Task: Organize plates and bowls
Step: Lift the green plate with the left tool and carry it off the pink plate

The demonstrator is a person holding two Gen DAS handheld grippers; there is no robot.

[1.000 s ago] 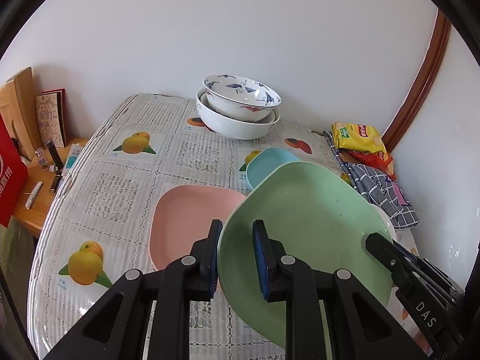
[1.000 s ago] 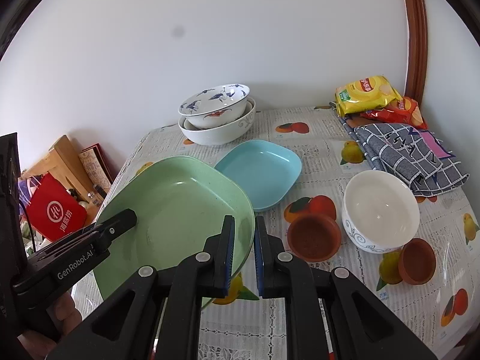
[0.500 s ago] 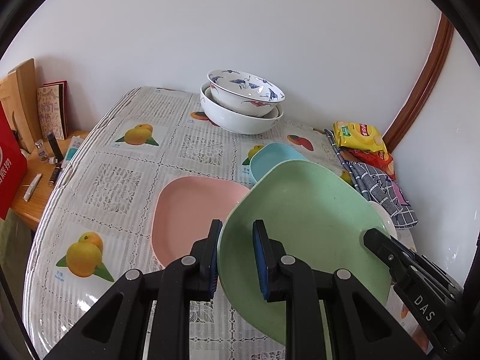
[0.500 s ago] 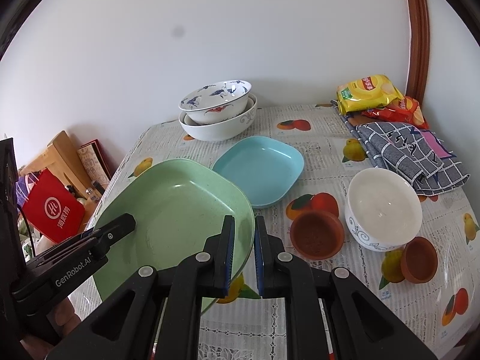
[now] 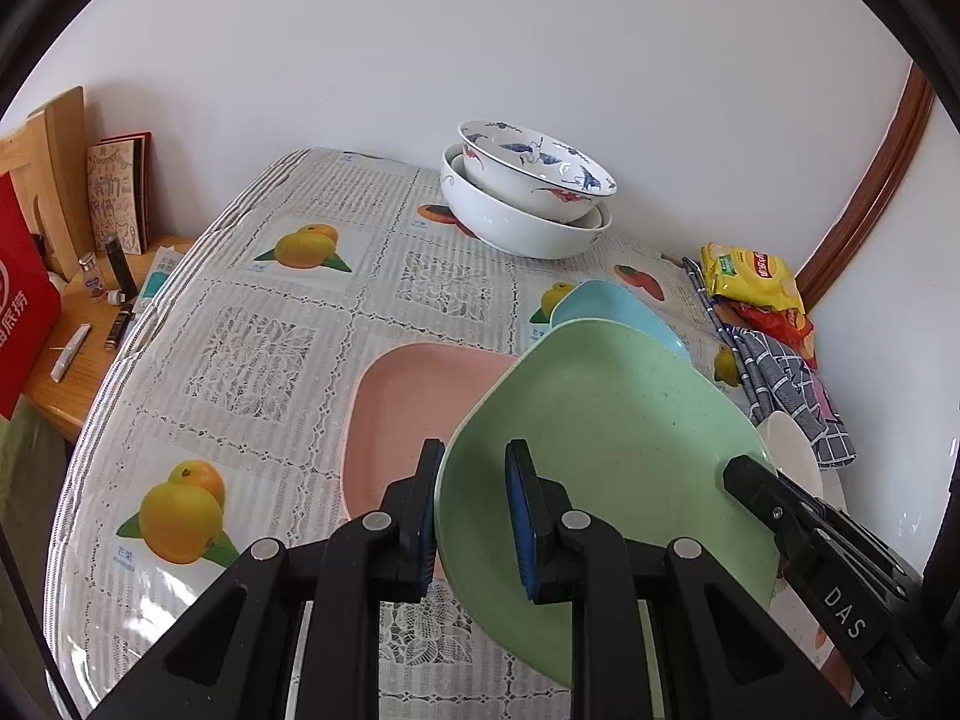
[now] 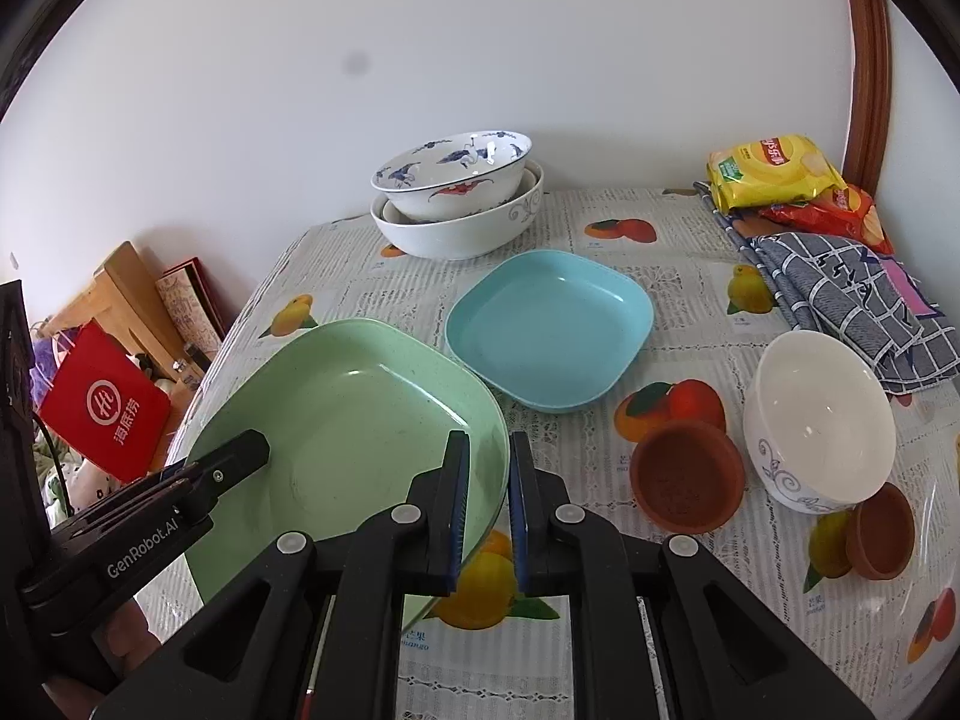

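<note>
Both grippers hold a green plate (image 5: 606, 438) by opposite rims, lifted and tilted above the table. My left gripper (image 5: 471, 516) is shut on its left rim; my right gripper (image 6: 485, 504) is shut on its right rim (image 6: 360, 420). A pink plate (image 5: 414, 408) lies flat under and left of the green one. A blue plate (image 6: 549, 327) lies behind it. Two stacked white bowls with blue and red patterns (image 6: 459, 198) stand at the back by the wall. A white bowl (image 6: 819, 420) and two small brown dishes (image 6: 687, 474) sit at the right.
Snack packets (image 6: 774, 171) and a checked cloth (image 6: 852, 300) lie at the back right corner. A low wooden side table with a red bag (image 5: 18, 300) and small items stands off the left table edge. The wall is close behind the bowls.
Both grippers have carried the green plate a little forward and to the left, over the pink plate. The grip on it is unchanged.
</note>
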